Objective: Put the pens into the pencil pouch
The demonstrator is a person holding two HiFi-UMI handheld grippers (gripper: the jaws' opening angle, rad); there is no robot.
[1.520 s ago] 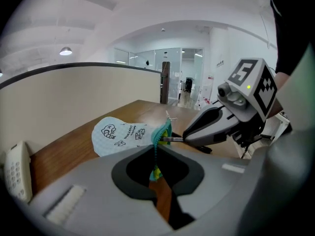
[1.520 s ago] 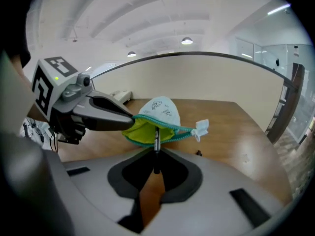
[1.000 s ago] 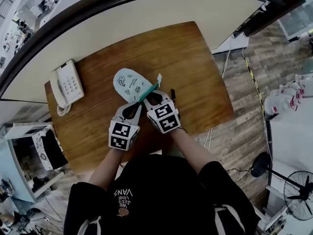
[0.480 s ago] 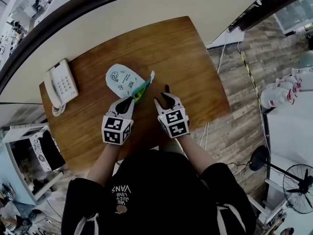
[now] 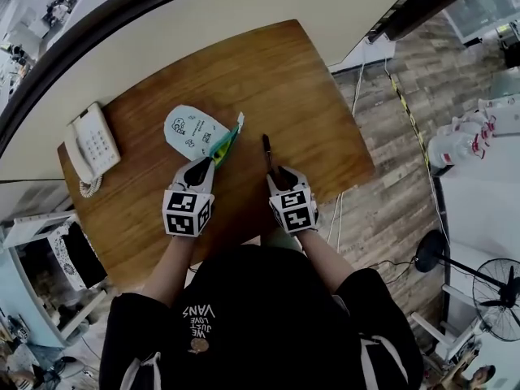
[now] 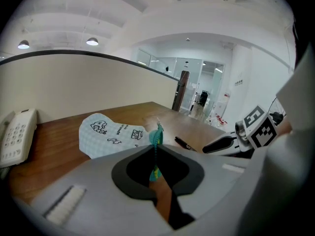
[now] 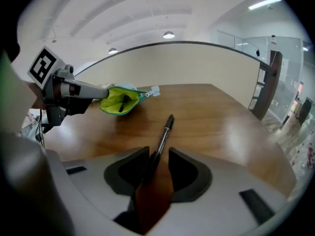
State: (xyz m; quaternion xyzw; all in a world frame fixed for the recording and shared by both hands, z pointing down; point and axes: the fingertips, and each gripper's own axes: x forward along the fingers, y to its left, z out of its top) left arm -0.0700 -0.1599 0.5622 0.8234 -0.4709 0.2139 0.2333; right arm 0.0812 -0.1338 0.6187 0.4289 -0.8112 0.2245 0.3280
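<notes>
Wood table (image 5: 301,80) backed onto a curved white partition (image 5: 244,23), plank floor (image 5: 390,218) to the right. White desk phone (image 5: 89,145) sat at the table's left edge, well apart from the rest.

Pencil pouch (image 5: 188,130), pale blue with small doodles, lay left of table centre. Its closed end pointed toward the phone and its mouth faced the person's right. Teal zipper (image 6: 157,139) ran along the mouth edge. The mouth gaped, and the lime-green lining (image 7: 117,102) was visible in the right gripper view. A dark slim shape (image 7: 124,101) sat inside the lining; could not tell what it was.

Left gripper (image 5: 202,164) had its jaws closed together on the pouch's zipper edge, the teal strip pinched between the pads, at the near end of the mouth.

Black pen (image 7: 165,132) lay flat on the bare wood, to the right of the pouch and apart from it, pointing away from the person. Right gripper (image 5: 277,171) was low over the pen's near end. Its jaws stood apart with that end between them. The pen sat close against one jaw with a gap on the other side, so it was not clamped.

Person wore a black top (image 5: 260,315).
</notes>
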